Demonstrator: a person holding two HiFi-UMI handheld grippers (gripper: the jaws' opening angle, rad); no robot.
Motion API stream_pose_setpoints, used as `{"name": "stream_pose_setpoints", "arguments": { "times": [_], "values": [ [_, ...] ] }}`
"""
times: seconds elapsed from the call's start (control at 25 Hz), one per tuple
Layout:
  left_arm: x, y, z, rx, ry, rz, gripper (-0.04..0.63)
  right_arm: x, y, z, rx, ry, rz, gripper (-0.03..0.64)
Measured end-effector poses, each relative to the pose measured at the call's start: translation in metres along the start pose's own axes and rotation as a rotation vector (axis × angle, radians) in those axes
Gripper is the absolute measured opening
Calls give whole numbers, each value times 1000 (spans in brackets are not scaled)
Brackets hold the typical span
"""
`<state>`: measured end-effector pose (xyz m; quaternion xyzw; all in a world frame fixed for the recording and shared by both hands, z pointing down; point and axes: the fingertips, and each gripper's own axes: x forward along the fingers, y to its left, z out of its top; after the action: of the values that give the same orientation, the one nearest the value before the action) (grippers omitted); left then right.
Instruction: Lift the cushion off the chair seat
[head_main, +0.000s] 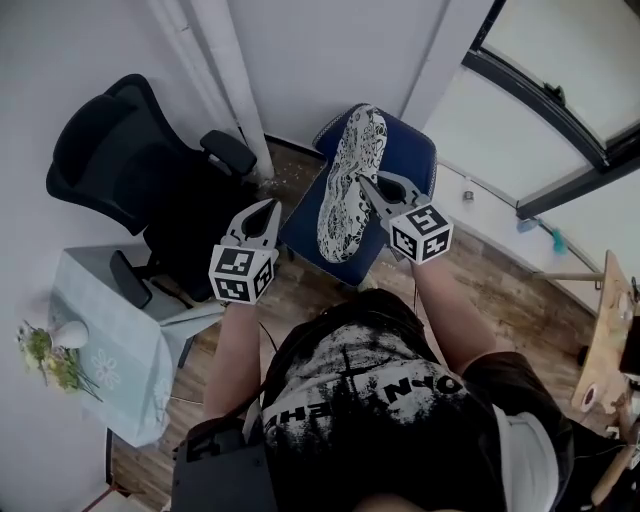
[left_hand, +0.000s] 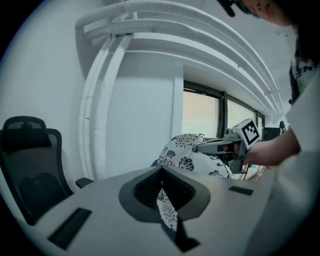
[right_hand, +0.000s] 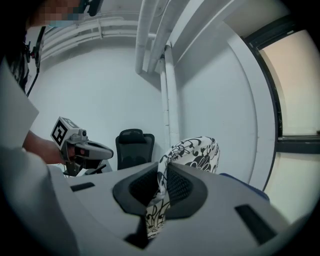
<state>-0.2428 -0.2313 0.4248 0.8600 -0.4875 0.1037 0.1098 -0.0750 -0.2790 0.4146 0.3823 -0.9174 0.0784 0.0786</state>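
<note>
Upper left of the head view: black office chair against a white wall. Top centre, in the corner: blue chair. Lower left: small table under a pale cloth. Centre of the frame, held up on edge over the blue seat: white cushion with a black floral print. Just left of the cushion: left gripper, clenched on a thin fold of the patterned fabric, plain in the left gripper view. At the cushion's right edge: right gripper, clamped tight on the printed cloth.
</note>
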Motion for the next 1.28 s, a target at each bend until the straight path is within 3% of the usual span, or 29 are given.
{"name": "stream_pose_setpoints", "arguments": {
  "times": [1.28],
  "values": [
    [-5, -5, -12, 14, 31, -14, 14, -16, 28, -4, -23, -9, 16, 32]
  ]
}}
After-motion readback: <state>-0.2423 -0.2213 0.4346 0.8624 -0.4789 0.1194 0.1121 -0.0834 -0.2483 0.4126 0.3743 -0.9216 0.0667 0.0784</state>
